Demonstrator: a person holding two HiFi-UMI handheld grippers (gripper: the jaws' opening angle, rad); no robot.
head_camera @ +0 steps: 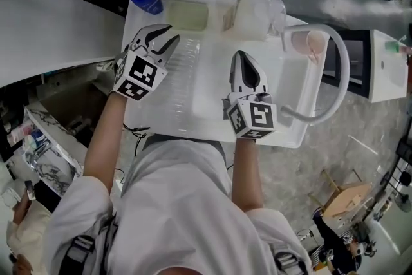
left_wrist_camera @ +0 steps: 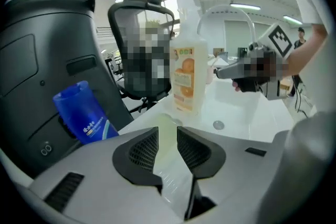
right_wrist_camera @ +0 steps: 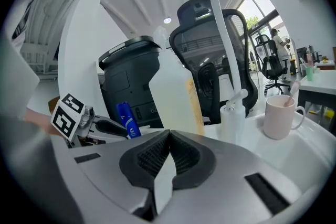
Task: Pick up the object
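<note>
A white sink unit lies below me. At its far left corner stands a blue bottle. Beside it a pale yellow-green pad lies flat on the ledge. My left gripper is open, hovering just short of the pad, which lines up with the gap between its jaws. A large translucent bottle with an orange label stands at the back. My right gripper hangs over the basin, shut and empty.
A small pump bottle and a pink mug stand at the back right. A tall arched tap curves over the right side. The drain shows in the basin. A black bin and an office chair stand behind.
</note>
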